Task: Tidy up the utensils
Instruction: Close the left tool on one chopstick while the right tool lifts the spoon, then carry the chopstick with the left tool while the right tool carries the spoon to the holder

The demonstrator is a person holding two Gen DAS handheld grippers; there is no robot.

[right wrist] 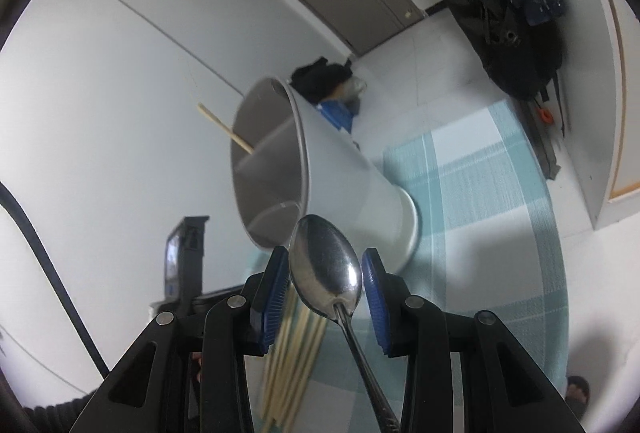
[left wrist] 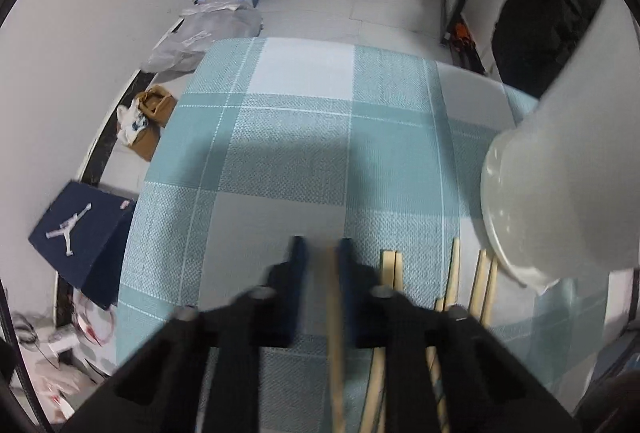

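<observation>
One checked tablecloth (left wrist: 300, 153) in a white-walled room; left hand-held gripper (left wrist: 322, 253) pinches a chopstick (left wrist: 334, 313), right hand-held gripper (right wrist: 325, 267) clasps a spoon (right wrist: 320, 253).

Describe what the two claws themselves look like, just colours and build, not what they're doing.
Both claws are the same build. The left claw has black angular linkage arms with triangular cut-outs, round silver pivot pins, and dark blue finger pads. The right claw shows it more sharply: black arms, silver pins, and bright blue ribbed pads on each finger. No sleeve or cable on either claw is clearly visible.
</observation>
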